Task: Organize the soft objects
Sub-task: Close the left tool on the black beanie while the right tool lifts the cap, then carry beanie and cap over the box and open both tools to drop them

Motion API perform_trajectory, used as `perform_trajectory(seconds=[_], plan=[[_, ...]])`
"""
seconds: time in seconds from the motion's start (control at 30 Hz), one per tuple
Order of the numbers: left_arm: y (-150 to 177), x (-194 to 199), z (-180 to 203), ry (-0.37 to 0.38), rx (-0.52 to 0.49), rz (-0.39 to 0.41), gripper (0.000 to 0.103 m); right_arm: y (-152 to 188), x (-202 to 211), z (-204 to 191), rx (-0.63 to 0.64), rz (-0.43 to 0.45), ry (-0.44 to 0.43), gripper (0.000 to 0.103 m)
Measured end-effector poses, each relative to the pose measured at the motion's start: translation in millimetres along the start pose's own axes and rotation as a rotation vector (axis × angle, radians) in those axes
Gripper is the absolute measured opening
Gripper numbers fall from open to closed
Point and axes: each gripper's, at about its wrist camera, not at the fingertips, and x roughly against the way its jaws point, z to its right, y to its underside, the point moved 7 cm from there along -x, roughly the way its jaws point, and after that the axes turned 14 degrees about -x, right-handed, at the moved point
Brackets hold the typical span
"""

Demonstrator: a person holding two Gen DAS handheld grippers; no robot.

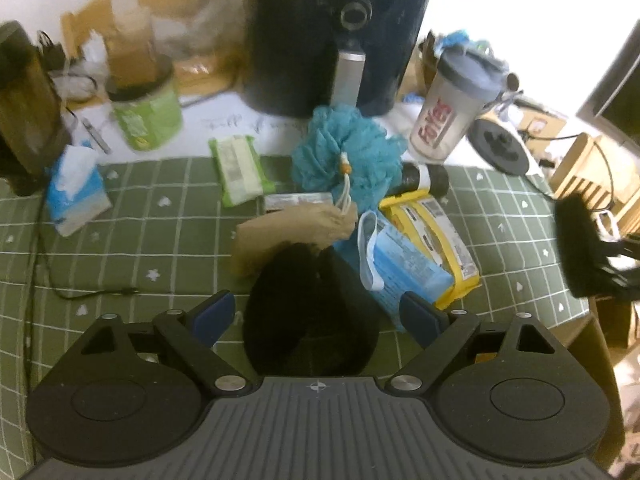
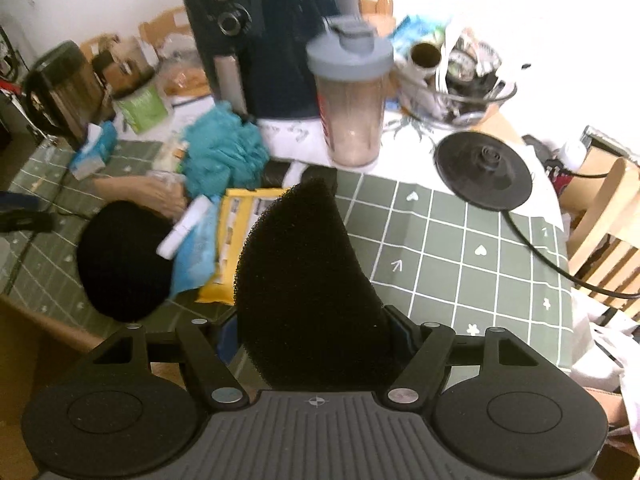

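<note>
We hold a black, coarse foam sponge (image 2: 304, 280) in the right gripper (image 2: 316, 332) — its fingers are clenched on the lower part of it, and it is lifted above the green checked cloth of the table (image 2: 440, 264). The left gripper (image 1: 318, 312) has its fingers spread wide and grasps nothing; between them, on the cloth, lies a black soft rounded piece (image 1: 308, 312).

The task looks to us only at its start. A teal mesh bath puff (image 1: 344, 152), a beige cloth pouch (image 1: 288, 232), a blue packet (image 1: 400, 264) and a yellow packet (image 1: 444, 236) lie mixed in one heap near the middle — nothing is clearly sorted yet.
</note>
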Motion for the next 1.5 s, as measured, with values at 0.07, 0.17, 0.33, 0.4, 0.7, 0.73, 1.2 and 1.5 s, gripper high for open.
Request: perform_trajectory(seconds=[0.07,0.17,0.33,0.4,0.7,0.73,1.2,1.5], plan=[[-6,-17,1,0.029,-0.005,-0.046,0.091,4,17,-6,-0.002,0.024,-0.009,0.074],[-13,-40,1,0.004,-0.031,-0.109,0.091,10,40,-12,-0.014,0.061,-0.024,0.074],[-18,-76,-3,-0.026,-0.046,-0.223,0.088,25,79,-24,-0.042,0.127,-0.094,0.074],[-20,-87,-3,-0.022,-0.044,-0.253,0.078,33,91,-27,-0.050,0.147,-0.107,0.074],[-19,-104,6,-0.038,-0.098,-0.368,0.029,69,126,-19,-0.093,0.205,-0.139,0.074],[-19,-104,7,-0.045,-0.107,-0.372,0.029,72,128,-15,-0.107,0.209,-0.137,0.074],[-27,-57,35,-0.026,-0.113,-0.208,0.024,87,125,-4,-0.090,0.174,-0.188,0.074],[-33,12,43,-0.030,-0.055,0.038,0.024,76,122,-8,0.004,0.129,-0.222,0.074]])
